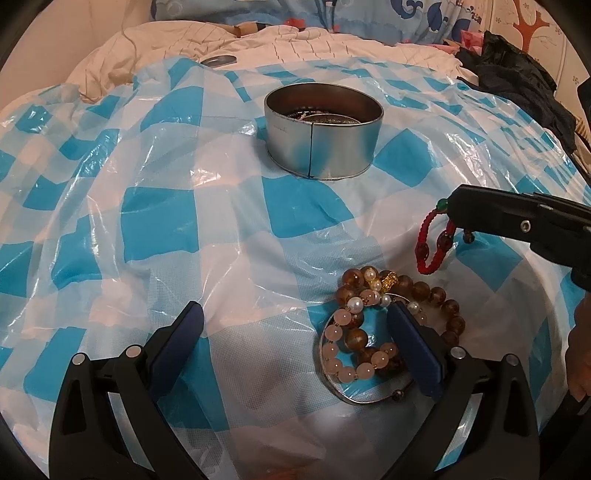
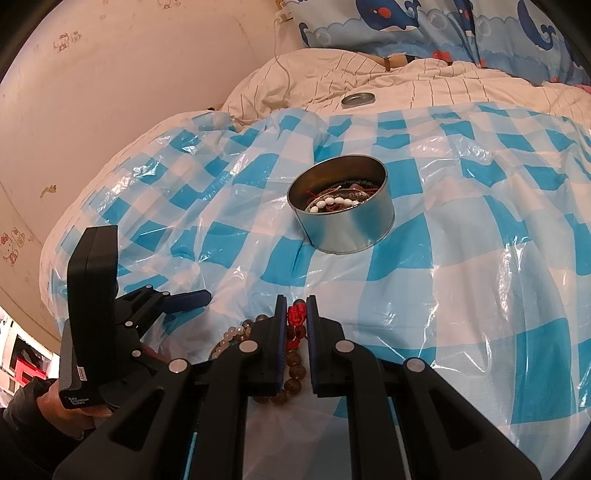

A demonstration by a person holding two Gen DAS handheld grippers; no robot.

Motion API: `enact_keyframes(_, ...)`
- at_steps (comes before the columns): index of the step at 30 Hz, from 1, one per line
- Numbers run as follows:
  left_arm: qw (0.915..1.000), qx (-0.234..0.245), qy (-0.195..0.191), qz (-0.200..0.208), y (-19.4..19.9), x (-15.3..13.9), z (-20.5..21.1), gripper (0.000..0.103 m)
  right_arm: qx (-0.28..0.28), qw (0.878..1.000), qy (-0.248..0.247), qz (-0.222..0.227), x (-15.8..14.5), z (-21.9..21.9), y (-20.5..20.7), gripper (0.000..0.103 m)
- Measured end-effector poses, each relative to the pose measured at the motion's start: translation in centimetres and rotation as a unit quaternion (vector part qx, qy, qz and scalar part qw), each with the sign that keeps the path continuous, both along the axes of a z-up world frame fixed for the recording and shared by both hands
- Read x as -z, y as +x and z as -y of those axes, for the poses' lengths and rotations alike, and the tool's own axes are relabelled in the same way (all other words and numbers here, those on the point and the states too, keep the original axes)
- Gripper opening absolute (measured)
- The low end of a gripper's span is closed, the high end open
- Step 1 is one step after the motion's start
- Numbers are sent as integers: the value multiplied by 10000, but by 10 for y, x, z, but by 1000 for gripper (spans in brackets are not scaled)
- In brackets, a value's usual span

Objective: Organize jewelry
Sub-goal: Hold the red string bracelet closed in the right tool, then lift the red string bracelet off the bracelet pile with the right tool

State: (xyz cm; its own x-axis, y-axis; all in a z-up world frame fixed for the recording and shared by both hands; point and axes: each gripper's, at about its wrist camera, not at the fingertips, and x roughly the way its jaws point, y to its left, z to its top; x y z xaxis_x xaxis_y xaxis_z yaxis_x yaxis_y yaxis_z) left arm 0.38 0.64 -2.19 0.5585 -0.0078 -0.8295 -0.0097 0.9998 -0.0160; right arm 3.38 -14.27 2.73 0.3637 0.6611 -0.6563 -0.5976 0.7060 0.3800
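A round metal tin (image 1: pixel 323 131) stands on the blue-and-white checked plastic sheet; it holds several pieces of jewelry, among them a white bead bracelet (image 2: pixel 334 202). My right gripper (image 2: pixel 296 308) is shut on a red cord bracelet (image 1: pixel 432 240) and holds it lifted above the sheet, right of the pile. A pile of jewelry (image 1: pixel 384 332) lies in front: brown bead bracelets, a pink bead bracelet, pearls and a silver bangle. My left gripper (image 1: pixel 295 317) is open, its right finger (image 1: pixel 413 347) resting over the pile.
A small round metal lid (image 1: pixel 218 60) lies on the cream quilt beyond the sheet. Dark clothing (image 1: pixel 524 81) is heaped at the far right. A whale-print pillow (image 2: pixel 424 26) and a wall lie behind.
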Motion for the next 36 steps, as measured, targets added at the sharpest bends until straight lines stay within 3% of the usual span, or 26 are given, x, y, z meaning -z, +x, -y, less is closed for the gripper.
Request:
enact_keyframes(16, 9999, 9, -115, 45, 0, 0, -4, 95, -13, 10000, -57, 55, 2, -5, -3, 11)
enact_keyframes(31, 9983, 214, -321, 438, -9, -11, -2, 95, -24, 9997, -259, -15, 9, -4, -3, 12)
enact_keyframes(36, 9984, 178, -358, 388, -8, -10, -4, 95, -52, 9993, -370, -102, 14, -7, -1, 29)
